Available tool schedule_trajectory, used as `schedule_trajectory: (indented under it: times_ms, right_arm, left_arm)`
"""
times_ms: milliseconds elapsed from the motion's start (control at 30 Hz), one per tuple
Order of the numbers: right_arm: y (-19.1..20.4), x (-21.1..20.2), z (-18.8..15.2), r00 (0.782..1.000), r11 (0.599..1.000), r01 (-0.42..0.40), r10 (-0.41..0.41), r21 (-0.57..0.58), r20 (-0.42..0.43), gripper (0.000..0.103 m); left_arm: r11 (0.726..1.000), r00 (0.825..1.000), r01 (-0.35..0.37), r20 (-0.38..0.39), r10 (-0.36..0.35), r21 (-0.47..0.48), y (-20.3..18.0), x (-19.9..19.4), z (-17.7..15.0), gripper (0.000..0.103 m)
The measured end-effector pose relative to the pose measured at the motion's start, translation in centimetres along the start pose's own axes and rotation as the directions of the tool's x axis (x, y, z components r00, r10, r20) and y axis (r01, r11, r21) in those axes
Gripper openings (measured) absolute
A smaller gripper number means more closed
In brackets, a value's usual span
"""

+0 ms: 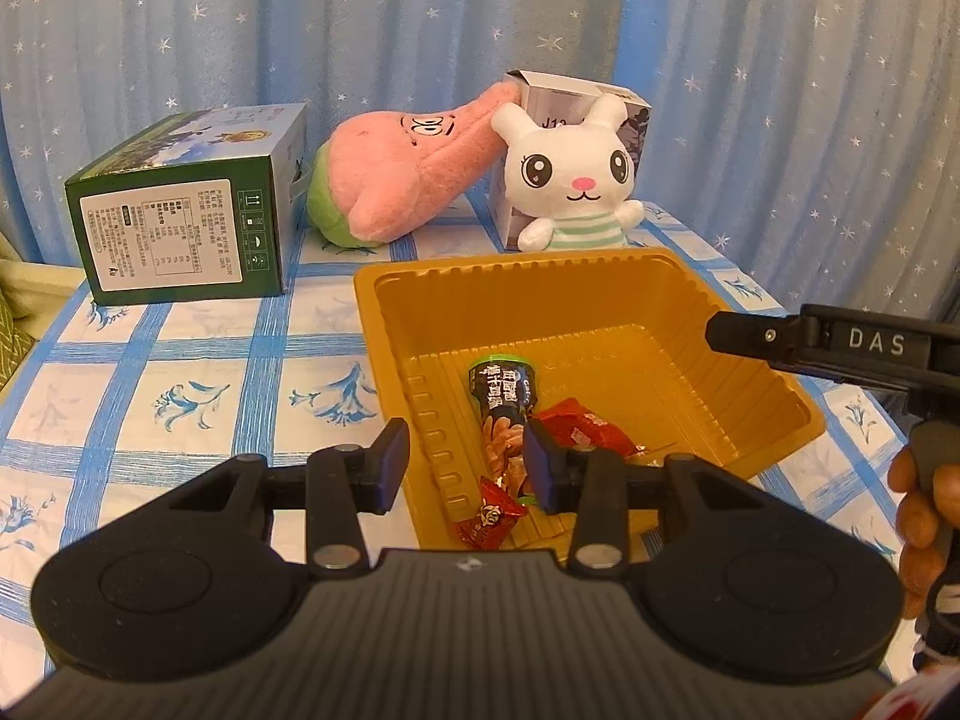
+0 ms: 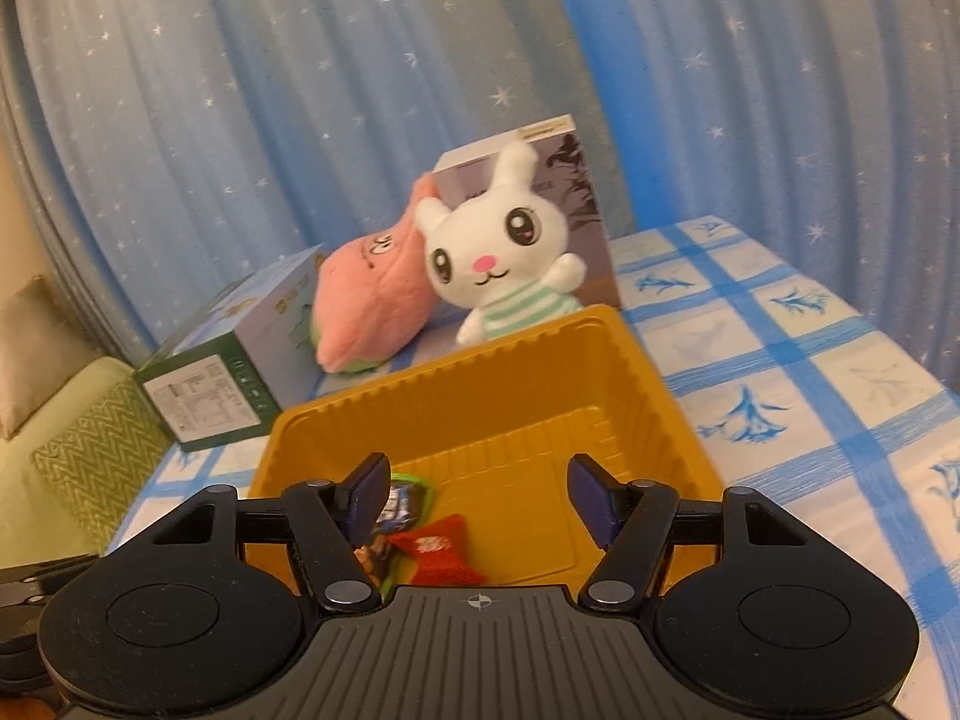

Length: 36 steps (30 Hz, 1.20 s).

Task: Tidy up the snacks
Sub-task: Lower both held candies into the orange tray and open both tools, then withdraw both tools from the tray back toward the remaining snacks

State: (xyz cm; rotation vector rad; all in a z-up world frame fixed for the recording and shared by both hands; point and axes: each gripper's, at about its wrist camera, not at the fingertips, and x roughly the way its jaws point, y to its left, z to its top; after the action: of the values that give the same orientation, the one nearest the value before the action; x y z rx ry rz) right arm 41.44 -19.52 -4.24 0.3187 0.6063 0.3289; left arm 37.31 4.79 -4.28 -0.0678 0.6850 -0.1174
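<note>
Currently, the left gripper (image 1: pixel 468 462) is hovering over the near left corner of the yellow tray (image 1: pixel 540 276), its fingers (image 1: pixel 390 462) standing partly spread with nothing pinched between them. Seen past them, the tray's near wall and three snacks are lying inside the tray: a dark snack packet (image 1: pixel 501 405) with a green top edge, lying lengthwise toward the camera; a red wrapped snack (image 1: pixel 585 429) touching its right side; and a small red candy (image 1: pixel 489 516) resting near the tray's front wall.

The right gripper (image 2: pixel 480 501) is hanging over the near edge of the same tray (image 2: pixel 480 372), its fingers (image 2: pixel 591 495) standing well apart and gripping nothing. The red wrapped snack (image 2: pixel 438 546) is lying on the tray floor below the gap, beside the dark snack packet (image 2: pixel 396 504), which is partly hidden by the left finger. In the left wrist view, the right gripper (image 1: pixel 738 333) is entering from the right above the tray's right rim, with a hand (image 1: pixel 924 510) holding its handle.

The tray is sitting on a blue-checked tablecloth (image 1: pixel 180 384). Behind it, a white bunny plush (image 1: pixel 570 174) is sitting upright against a grey box (image 1: pixel 630 114), a pink plush (image 1: pixel 408 174) is leaning on the same box, and a green carton (image 1: pixel 192 210) is lying on its side to the left. A blue star-patterned curtain (image 1: pixel 300 18) is hanging behind everything.
</note>
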Motion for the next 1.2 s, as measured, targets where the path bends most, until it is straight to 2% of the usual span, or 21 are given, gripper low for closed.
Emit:
schedule_trajectory:
  times_ms: [500, 767, 867, 1033, 1133, 1200]
  right_arm:
    - [0.7, -1.6, -0.7, 0.999, 0.996, 0.054, -0.054, -0.069, -0.001, 0.066]
    - [0.6, -4.2, -2.6, 0.993, 0.988, 0.109, -0.112, -0.111, -0.023, 0.066]
    - [0.4, -5.6, -3.5, 0.992, 0.987, 0.121, -0.125, -0.102, -0.035, 0.066]
    - [0.5, -7.8, -5.0, 0.988, 0.988, 0.136, -0.141, -0.08, -0.063, 0.066]
    - [0.8, -9.0, -6.3, 0.987, 0.988, 0.133, -0.14, -0.084, -0.082, 0.066]
    - [1.1, -9.7, -7.2, 0.986, 0.987, 0.134, -0.143, -0.09, -0.092, 0.066]
  left_arm:
    - [1.0, 1.0, 0.008, 0.017, -0.008, 0.013, -0.4, -2.1, -0.7, 0.037]
    - [1.0, 0.999, -0.007, 0.034, 0.007, 0.002, 0.0, -4.7, -1.8, 0.039]
    - [1.0, 0.999, -0.007, 0.033, 0.007, -0.014, 0.2, -6.0, -2.9, 0.047]
    - [0.999, 0.999, -0.017, 0.026, 0.018, -0.036, 0.3, -8.3, -5.0, 0.052]
    - [0.999, 0.999, -0.036, 0.029, 0.037, -0.012, -0.1, -9.8, -6.5, 0.063]
    - [0.999, 0.999, -0.038, 0.025, 0.038, -0.004, -0.3, -10.8, -7.6, 0.065]
